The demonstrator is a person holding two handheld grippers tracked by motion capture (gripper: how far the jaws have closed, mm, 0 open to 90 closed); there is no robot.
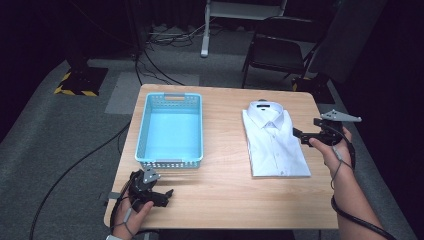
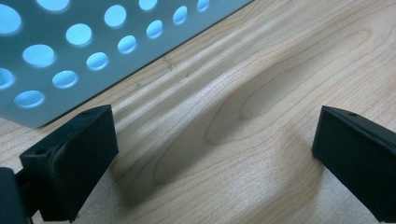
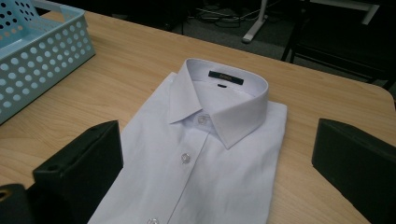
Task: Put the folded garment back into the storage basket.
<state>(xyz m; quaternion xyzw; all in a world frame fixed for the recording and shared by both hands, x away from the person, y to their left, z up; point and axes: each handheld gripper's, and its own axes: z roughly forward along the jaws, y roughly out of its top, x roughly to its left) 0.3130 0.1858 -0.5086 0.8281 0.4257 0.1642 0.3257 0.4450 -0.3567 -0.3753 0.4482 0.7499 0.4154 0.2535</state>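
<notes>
Right claw (image 1: 306, 136): jaws spread wide, holding nothing, poised at the right edge of the folded white shirt (image 1: 274, 138); in the right gripper view the shirt (image 3: 205, 154) lies between and beyond the two jaws, collar up and buttons fastened. Left claw (image 1: 165, 196): jaws likewise apart and empty, low over the bench (image 1: 225, 185) near its front left corner, just short of the blue basket (image 1: 145, 131); the left gripper view shows bare wood between the jaws and the perforated basket wall (image 2: 56, 56) close ahead.

Step in hand, as judged: approach to the shirt, grasp not yet made; the shirt rests flat on the right half of the bench, well apart from the basket.

Next move, as judged: lower the right claw onto the near shirt edge and close on all folded layers; the left claw may be needed at the opposite edge to keep the fold intact.

Container: one basket, left half of the bench, upright, interior empty.
</notes>
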